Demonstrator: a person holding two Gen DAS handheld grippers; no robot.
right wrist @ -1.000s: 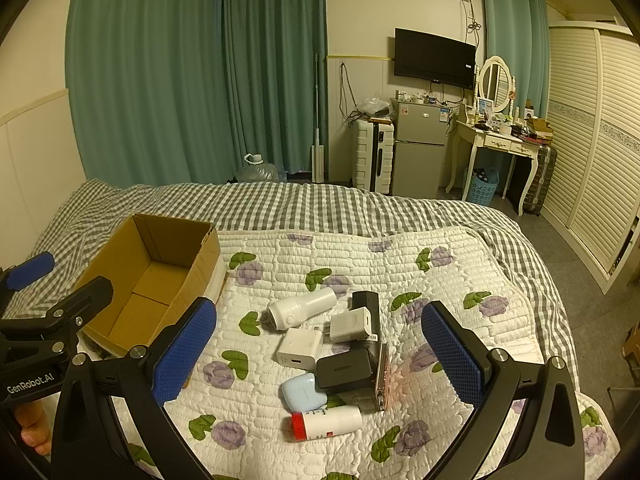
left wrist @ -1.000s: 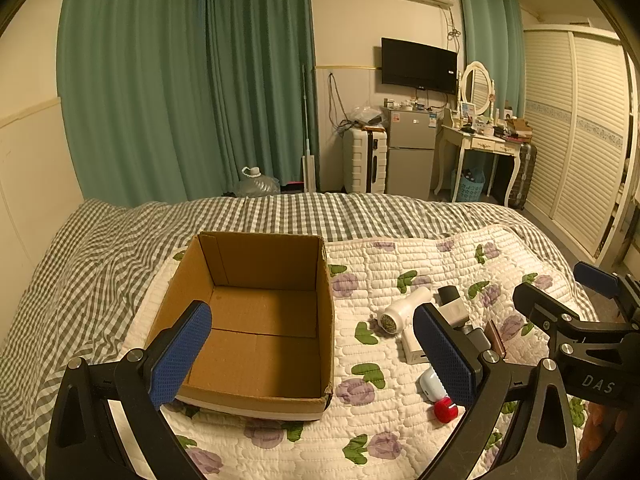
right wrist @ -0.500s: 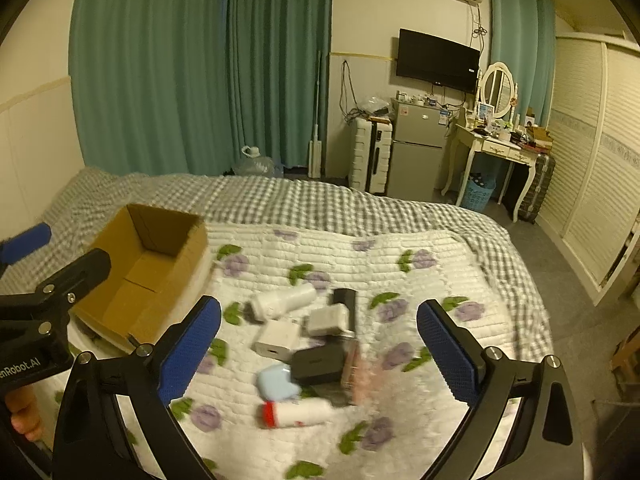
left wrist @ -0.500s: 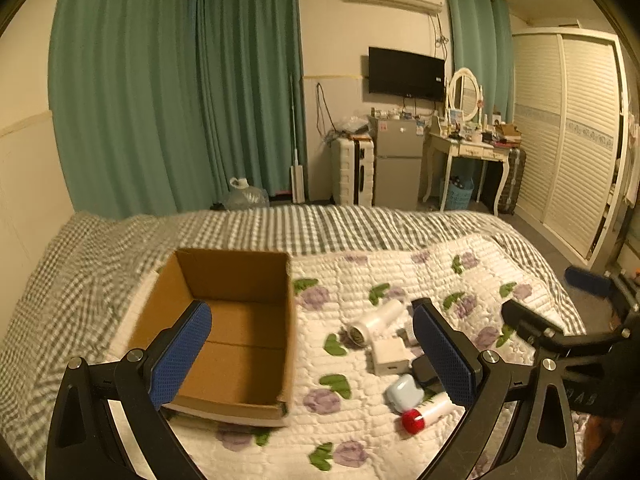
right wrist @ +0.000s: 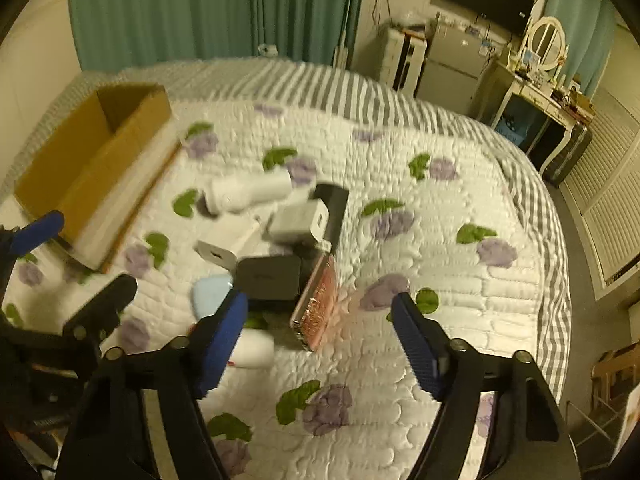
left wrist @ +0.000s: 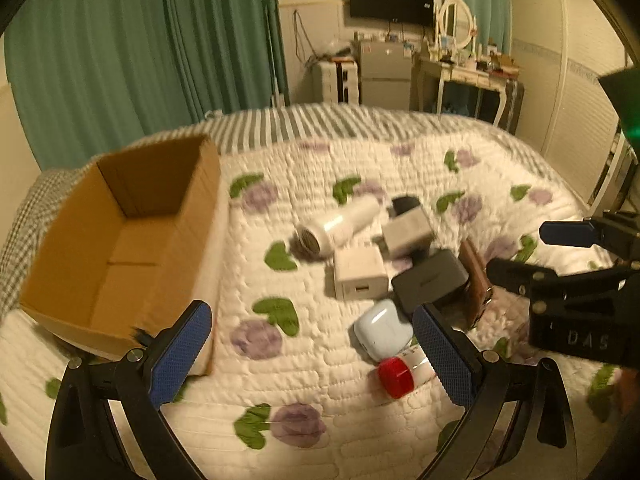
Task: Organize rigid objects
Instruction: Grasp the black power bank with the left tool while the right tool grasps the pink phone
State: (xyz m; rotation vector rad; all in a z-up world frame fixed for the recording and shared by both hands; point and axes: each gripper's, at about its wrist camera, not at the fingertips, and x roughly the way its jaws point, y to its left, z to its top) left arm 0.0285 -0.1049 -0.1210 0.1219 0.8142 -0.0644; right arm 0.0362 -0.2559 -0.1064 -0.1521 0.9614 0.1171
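An open, empty cardboard box (left wrist: 120, 240) (right wrist: 96, 152) sits on the quilted bed at the left. A pile of small items lies to its right: a white cylinder (left wrist: 340, 224) (right wrist: 248, 192), a white charger (left wrist: 360, 272), a grey adapter (left wrist: 408, 232) (right wrist: 300, 220), a black box (left wrist: 430, 280) (right wrist: 270, 276), a light blue case (left wrist: 382, 334) (right wrist: 210, 292), a red-capped tube (left wrist: 396, 376) and a pink phone (right wrist: 316, 308). My left gripper (left wrist: 316, 356) is open above the quilt, near the blue case. My right gripper (right wrist: 320, 344) is open just above the pink phone.
The bed has a floral quilt (left wrist: 320, 400) over a checked blanket (right wrist: 420, 100). Green curtains (left wrist: 140, 40), a small fridge (left wrist: 384, 76), a dressing table (left wrist: 464, 72) and louvred wardrobe doors (right wrist: 612, 200) stand beyond the bed.
Both grippers have dropped and tilted down toward the pile of items, which looks larger and nearer. The box has shifted to the left in both views. Both stay open.
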